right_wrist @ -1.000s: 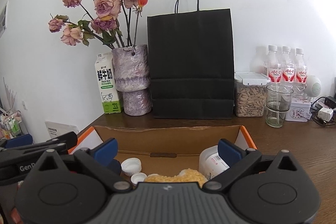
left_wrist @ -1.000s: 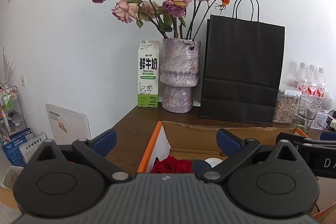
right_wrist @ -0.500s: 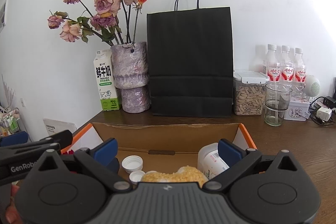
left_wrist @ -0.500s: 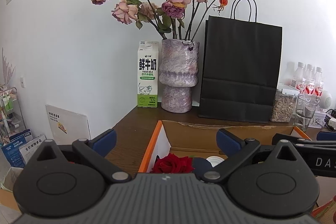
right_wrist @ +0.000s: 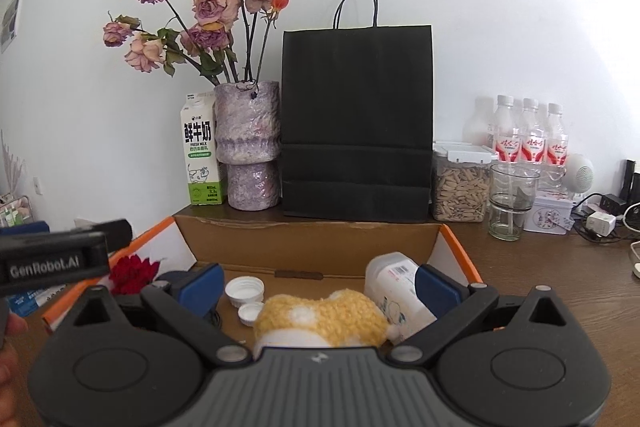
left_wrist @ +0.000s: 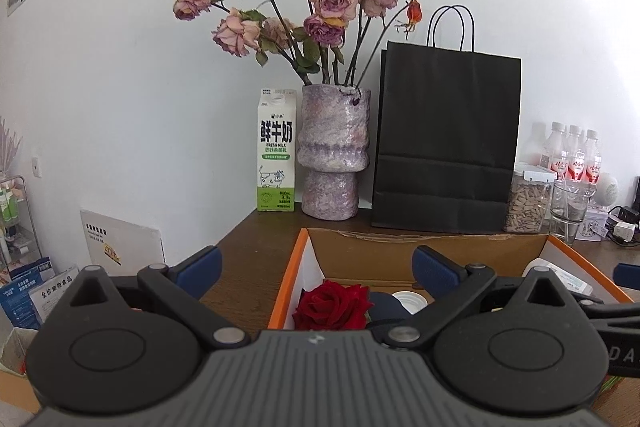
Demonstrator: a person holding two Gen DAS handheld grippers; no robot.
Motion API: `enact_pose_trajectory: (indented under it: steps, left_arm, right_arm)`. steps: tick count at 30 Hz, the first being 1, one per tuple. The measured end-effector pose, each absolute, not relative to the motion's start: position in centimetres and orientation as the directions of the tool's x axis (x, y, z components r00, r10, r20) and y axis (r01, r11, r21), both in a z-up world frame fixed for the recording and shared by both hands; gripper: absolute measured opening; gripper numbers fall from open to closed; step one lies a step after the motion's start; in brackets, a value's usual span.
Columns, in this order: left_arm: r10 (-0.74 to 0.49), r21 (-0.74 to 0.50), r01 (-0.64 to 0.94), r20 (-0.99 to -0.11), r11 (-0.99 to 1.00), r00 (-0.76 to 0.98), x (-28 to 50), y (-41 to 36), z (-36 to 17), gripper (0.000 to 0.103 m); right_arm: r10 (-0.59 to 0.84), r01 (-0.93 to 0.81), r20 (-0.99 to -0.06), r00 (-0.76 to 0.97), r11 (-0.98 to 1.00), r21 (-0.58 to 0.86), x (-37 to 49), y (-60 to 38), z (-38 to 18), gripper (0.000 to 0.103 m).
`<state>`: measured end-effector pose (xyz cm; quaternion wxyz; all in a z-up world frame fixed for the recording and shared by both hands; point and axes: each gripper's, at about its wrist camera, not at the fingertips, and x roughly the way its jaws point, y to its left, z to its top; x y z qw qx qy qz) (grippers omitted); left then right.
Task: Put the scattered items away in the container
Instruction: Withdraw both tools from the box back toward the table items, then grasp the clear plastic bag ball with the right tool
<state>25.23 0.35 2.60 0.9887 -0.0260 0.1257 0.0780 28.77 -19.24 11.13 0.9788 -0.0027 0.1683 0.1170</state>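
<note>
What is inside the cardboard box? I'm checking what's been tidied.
Inside the box: a red rose, two white caps, a white bottle and something yellow and fluffy. The claws hide the near floor.

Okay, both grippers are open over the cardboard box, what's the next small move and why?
Probably lift both away. The left gripper and right gripper are open and hold nothing. The red rose, white plastic bottle, yellow knitted item and white caps already lie inside the orange-edged cardboard box.
</note>
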Motion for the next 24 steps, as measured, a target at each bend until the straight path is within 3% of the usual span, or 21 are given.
enact_pose_trajectory:
  steps: [6, 24]
  left_arm:
    - [0.153, -0.034, -0.167, -0.252, 0.985, 0.956, 24.4, 0.7, 1.9, 0.103]
    - [0.218, -0.014, -0.236, -0.328, 0.972, 0.919, 20.2, 2.3, -0.8, 0.103]
  right_arm:
    - [0.21, -0.211, -0.31, 0.927, 0.977, 0.03, 26.4, -20.4, 10.4, 0.102]
    - [0.141, -0.139, -0.374, 0.917, 0.99, 0.032, 22.2, -23.8, 7.5, 0.102]
